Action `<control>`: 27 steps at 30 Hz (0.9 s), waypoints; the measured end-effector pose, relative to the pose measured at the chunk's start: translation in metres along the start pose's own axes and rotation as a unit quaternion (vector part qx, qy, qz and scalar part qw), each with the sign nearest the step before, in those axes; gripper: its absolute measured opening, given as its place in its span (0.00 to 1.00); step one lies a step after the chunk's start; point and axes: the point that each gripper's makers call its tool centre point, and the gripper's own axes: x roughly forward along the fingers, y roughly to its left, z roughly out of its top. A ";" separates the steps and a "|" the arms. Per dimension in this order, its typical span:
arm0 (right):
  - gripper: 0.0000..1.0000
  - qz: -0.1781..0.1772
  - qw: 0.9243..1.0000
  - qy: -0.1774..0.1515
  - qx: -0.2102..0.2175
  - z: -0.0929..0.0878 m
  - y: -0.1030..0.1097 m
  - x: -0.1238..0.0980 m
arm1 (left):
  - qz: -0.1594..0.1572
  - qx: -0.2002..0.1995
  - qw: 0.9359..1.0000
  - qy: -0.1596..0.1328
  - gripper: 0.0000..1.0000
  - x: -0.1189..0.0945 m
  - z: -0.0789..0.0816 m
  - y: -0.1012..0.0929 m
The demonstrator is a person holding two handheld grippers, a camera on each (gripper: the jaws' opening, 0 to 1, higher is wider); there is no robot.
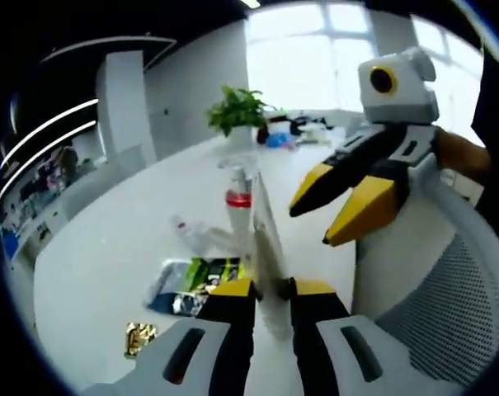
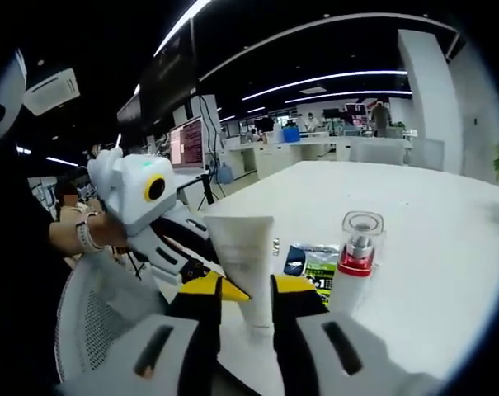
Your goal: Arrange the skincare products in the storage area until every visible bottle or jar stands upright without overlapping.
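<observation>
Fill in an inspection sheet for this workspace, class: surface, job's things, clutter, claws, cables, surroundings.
Surface: white table.
Job's things: white tube upright, cap down; spray bottle with red collar and clear cap upright beside it; clear bottle lying down.
Clutter: green-black packet; gold wrapper.
Claws: left claw and right claw each straddle the tube; contact unclear.
Cables: nothing seen.
Surroundings: potted plant, mesh chair, open office desks.
</observation>
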 end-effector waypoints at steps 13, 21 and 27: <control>0.30 0.025 1.000 0.009 -0.017 0.002 -0.001 0.011 | -0.086 0.061 0.994 -0.006 0.11 0.001 0.002 -0.007; 0.27 0.043 0.999 0.012 -0.018 0.005 -0.006 0.021 | -0.127 0.062 0.990 -0.013 0.11 0.002 0.003 -0.007; 0.23 0.063 0.998 0.020 -0.023 0.004 0.000 0.027 | -0.137 0.069 0.988 -0.014 0.11 0.002 0.003 -0.009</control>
